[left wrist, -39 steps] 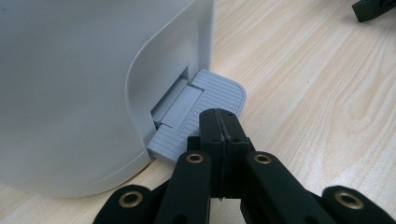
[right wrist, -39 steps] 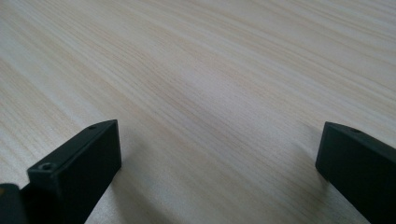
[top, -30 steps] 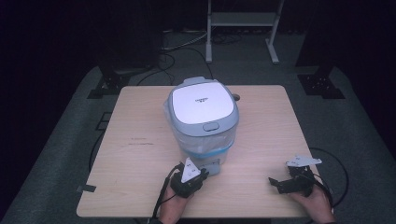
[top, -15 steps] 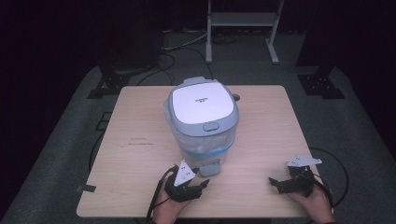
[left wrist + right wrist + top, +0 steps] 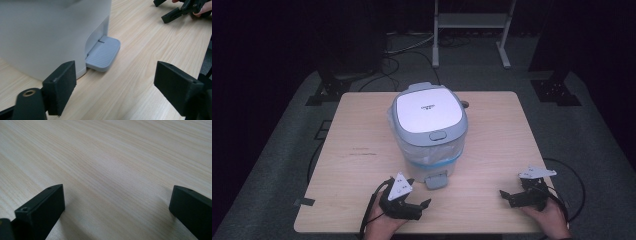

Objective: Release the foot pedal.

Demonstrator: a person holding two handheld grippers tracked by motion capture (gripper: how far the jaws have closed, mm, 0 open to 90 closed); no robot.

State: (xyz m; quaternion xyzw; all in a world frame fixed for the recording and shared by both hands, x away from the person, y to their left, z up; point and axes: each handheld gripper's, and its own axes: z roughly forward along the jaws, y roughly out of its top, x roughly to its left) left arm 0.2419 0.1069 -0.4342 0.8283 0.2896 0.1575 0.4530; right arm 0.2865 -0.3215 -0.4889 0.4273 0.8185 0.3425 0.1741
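Left gripper (image 5: 409, 204) fingers just been opening, now wide, empty, near grey ribbed plastic pedal (image 5: 103, 53) of white lidded bin (image 5: 429, 130). Right gripper (image 5: 518, 196) wide, empty, idle on wooden worktop (image 5: 357, 130). Approach pedal w/ low, square tip; press straight down.

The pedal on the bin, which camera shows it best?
The left gripper view: the grey ribbed pedal sits close and sharp at the foot of the bin, resting on the table. The high view shows it as a small grey tab below the bin's front. The right gripper view looks along bare tabletop.
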